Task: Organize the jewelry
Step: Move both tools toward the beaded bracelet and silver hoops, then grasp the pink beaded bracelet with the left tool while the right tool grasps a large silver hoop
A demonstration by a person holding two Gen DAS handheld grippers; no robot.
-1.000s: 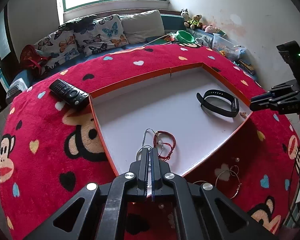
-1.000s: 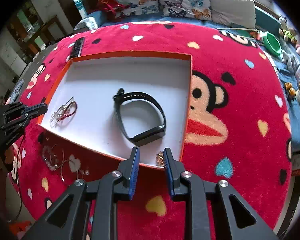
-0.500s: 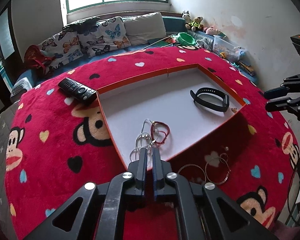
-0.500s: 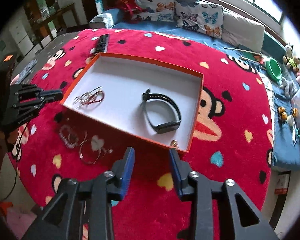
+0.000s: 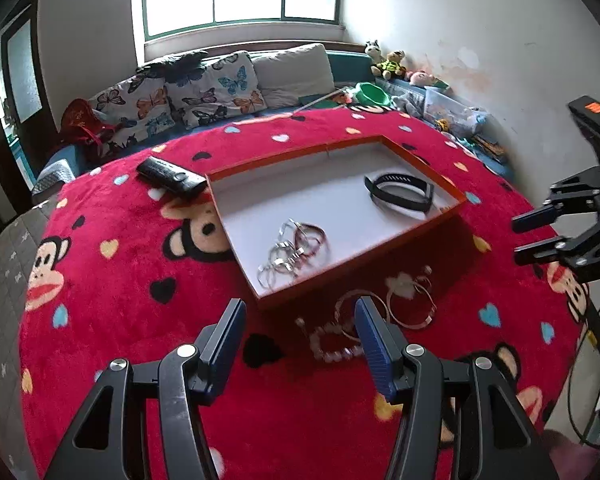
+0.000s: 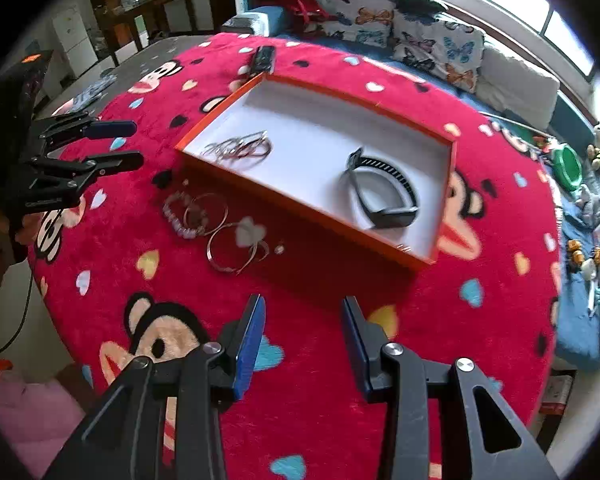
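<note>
Two grippers, both empty, fingers spread wide. The left gripper (image 5: pixel 300 332) hangs above the red plush monkey-print blanket (image 5: pixel 112 280), just short of the near corner of the shallow orange-walled box with a white floor (image 5: pixel 420 236). The right gripper (image 6: pixel 303 330) hangs over bare blanket on the box's other long side, well back from it.

In the box: a tangle of silver rings with a dark red cord bracelet (image 5: pixel 294 250) near the left gripper's corner, and a black rubber wristband (image 5: pixel 400 194) toward the far end. Something small and gold-coloured sits at the box corner nearest the right gripper; too small to identify.

Outside the box, on the blanket against its long wall: a pale beaded bracelet (image 5: pixel 334 346), two thin silver bangles (image 5: pixel 410 306) overlapping each other, and a small bead or stud. My judgement: these are what remains to be moved.

Risks:
- Bangles are thin and lie flat in deep pile; fingers may close on fibres and miss the metal, or pinch the blanket and drag it.
- Overlapping bangles: lifting one may hook the other, which could drop short of the box.
- Beaded bracelet partly hidden behind the left gripper's right finger; alignment is uncertain.
- Low box wall: a carried piece could catch on it and shift the box.
- Black remote control (image 5: pixel 171 175) touches the far box corner; a shifted box would push it.
</note>
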